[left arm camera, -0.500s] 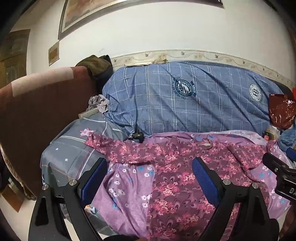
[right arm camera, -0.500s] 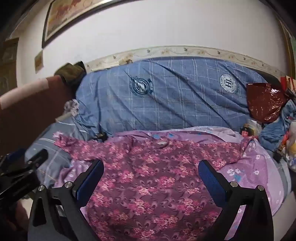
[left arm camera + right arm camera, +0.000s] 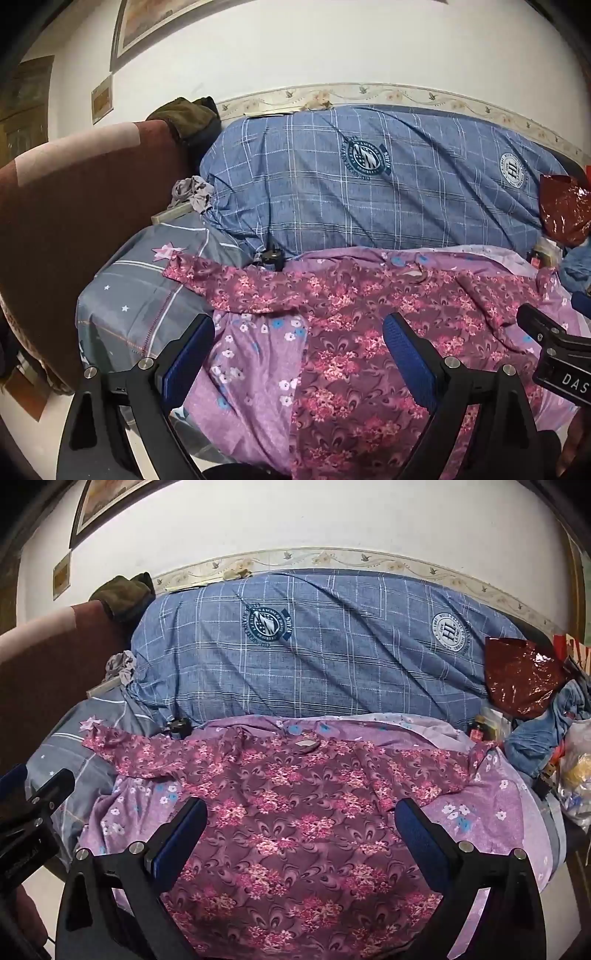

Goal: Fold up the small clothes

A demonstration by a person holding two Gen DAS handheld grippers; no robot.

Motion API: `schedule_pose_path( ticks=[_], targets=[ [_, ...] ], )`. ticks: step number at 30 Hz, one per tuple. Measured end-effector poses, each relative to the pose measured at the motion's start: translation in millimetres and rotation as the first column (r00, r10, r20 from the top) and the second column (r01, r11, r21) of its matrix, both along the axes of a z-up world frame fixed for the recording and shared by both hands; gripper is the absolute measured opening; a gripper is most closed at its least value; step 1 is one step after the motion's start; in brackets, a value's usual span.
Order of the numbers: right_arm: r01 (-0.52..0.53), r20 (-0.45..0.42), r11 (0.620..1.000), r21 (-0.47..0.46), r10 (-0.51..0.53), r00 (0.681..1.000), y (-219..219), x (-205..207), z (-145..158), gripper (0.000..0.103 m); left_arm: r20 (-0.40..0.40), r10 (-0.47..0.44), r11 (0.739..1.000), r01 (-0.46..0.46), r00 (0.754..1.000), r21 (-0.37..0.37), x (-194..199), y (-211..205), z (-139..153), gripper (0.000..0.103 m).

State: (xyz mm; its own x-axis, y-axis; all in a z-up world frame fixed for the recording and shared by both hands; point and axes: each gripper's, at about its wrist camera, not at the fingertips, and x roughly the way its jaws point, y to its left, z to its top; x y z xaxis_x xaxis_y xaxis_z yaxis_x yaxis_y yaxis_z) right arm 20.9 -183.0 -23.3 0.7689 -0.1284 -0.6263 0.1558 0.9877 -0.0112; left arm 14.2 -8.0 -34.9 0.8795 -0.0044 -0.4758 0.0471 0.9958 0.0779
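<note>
Now flat on the bed: floral shirt (image 3: 295,823), dark purple with pink flowers, spread over a lighter purple sheet (image 3: 491,812), not yet folded at all. Long axis of the spread shirt from side to side across the pictures, one sleeve (image 3: 207,273) out to the left over the grey star-patterned cover (image 3: 140,295), the other sleeve (image 3: 465,764) out to the right, collar (image 3: 306,744) at the far side toward the blue checked quilt (image 3: 325,653), hem at the near side and under the cameras. Left gripper (image 3: 299,350) released, wide open, nothing between the blue pads (image 3: 406,354); below it the left edge of the shirt body and a strip of the sheet, so nearer to the left sleeve. Right gripper (image 3: 301,834) also released, wide open, empty, above the middle of the shirt body, a little toward the right half, so nearer to the right sleeve. Both tilted downward toward the cloth, apart from it, no touching visible. Side by side, each visible at the edge of the other view. Judging from this layout: probably first a sleeve fold inward, across the long axis, left sleeve for the left gripper, right sleeve for the right one. Left sleeve ahead and to the left of the left gripper, well apart; right sleeve ahead and to the right of the right gripper. Thin and soft cloth, likely to slide on the sheet under it, so perhaps some risk of pinching both layers together.
</note>
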Motion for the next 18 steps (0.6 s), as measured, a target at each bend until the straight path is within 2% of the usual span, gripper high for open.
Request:
schedule_pose_path(
  ticks=[4, 18],
  targets=[
    [0.012, -0.006, 1.0, 0.005, -0.012, 1.0, -17, -5, 1, 0.101, -0.018, -0.01, 1.0, 0.01, 1.0, 0.008, 4, -6, -2, 0.093],
    [0.039, -0.026, 0.999, -0.023, -0.04, 0.999, -19, 5, -6, 0.101, -0.051, -0.019, 0.999, 0.021, 0.999, 0.032, 18, -22, -1, 0.093]
  ],
)
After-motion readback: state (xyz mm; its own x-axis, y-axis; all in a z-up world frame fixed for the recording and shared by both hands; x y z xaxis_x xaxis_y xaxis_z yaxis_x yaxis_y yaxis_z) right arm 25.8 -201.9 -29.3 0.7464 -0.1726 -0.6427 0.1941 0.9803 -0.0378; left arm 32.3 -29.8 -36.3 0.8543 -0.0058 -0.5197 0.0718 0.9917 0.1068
